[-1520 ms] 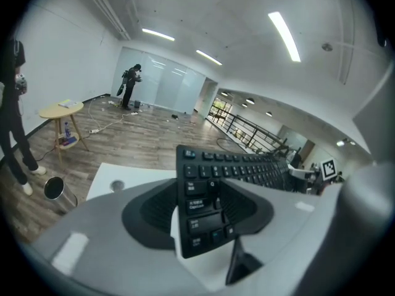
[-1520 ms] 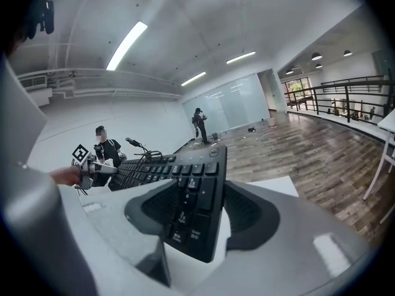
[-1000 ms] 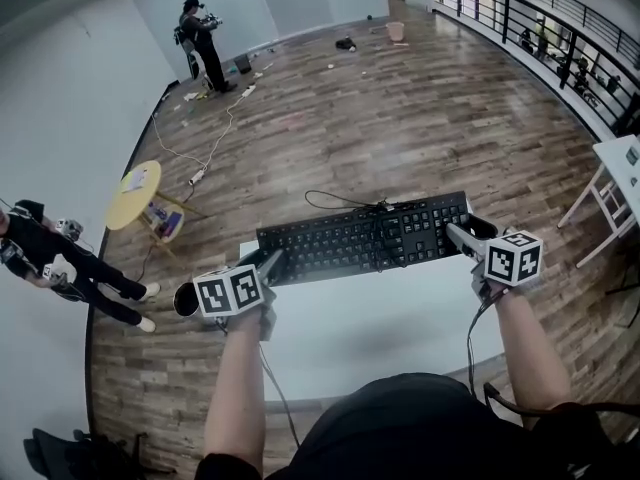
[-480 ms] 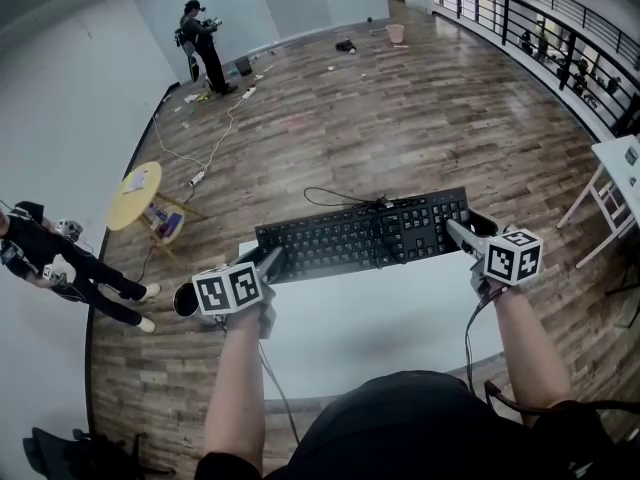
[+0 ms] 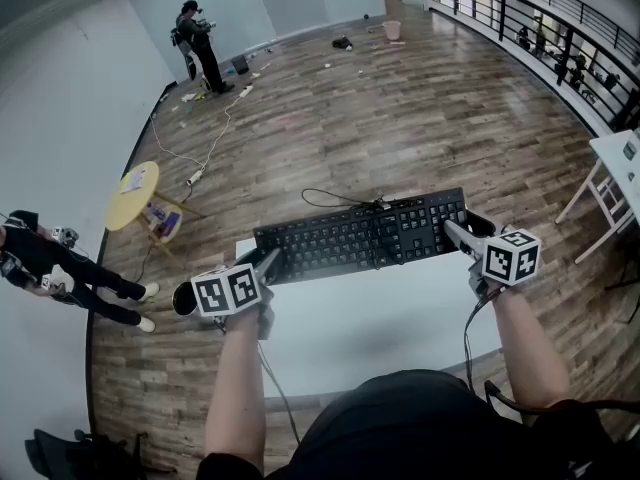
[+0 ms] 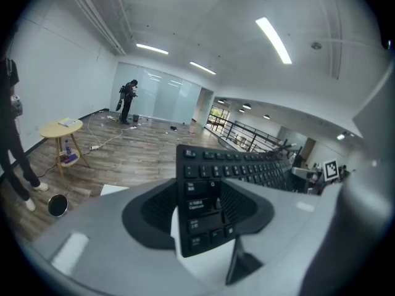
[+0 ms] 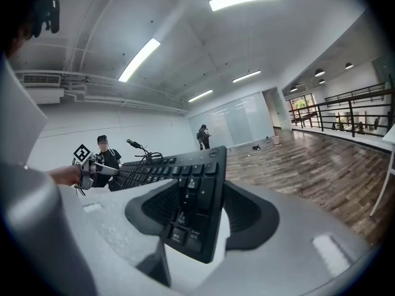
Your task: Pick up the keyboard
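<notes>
A black keyboard with its cable bundled on top hangs across the far edge of the white table. My left gripper is shut on its left end. My right gripper holds its right end, and its jaws are closing a little tighter. In the left gripper view the keyboard's end fills the gap between the dark pads. The right gripper view shows the other end wedged the same way, tilted on edge, with the left gripper far along it.
Wood floor surrounds the table. A small yellow round table and a black round bin are at the left. One person stands left, another far back. A white table and a railing are on the right.
The keyboard sits slightly farther up the picture than before. Both grippers keep their hold on its ends and stay in place.
</notes>
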The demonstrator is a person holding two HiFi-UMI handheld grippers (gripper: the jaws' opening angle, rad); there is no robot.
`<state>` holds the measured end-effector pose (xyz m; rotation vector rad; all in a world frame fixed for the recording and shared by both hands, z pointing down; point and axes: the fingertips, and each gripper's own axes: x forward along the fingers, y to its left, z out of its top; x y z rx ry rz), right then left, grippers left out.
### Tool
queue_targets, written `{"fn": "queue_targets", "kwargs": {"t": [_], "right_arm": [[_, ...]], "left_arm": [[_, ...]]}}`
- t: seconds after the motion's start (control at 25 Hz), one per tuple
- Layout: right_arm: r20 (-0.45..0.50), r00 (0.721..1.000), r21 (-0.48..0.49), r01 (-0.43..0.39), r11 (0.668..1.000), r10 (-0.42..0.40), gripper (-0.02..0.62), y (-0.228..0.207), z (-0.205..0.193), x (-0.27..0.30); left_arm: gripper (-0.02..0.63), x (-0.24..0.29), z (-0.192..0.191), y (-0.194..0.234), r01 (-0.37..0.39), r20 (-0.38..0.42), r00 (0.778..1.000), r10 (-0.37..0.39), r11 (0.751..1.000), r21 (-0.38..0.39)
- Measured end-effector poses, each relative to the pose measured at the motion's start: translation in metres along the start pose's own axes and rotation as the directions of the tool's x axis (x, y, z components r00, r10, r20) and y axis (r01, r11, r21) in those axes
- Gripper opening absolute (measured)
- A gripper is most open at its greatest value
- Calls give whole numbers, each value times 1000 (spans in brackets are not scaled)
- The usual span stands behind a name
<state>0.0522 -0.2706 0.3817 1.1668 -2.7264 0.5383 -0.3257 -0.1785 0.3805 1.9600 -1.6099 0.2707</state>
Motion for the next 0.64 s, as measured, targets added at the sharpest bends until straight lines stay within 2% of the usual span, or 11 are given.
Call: {"fn": "queue_targets", "kwargs": {"t": [0.64], "right_arm": [[7,1000,-6,-4,1000,4,221,-1,1,0]], "left_arm": [[213,2,-2,1,-6,1,1000,6,1000,-8]]}}
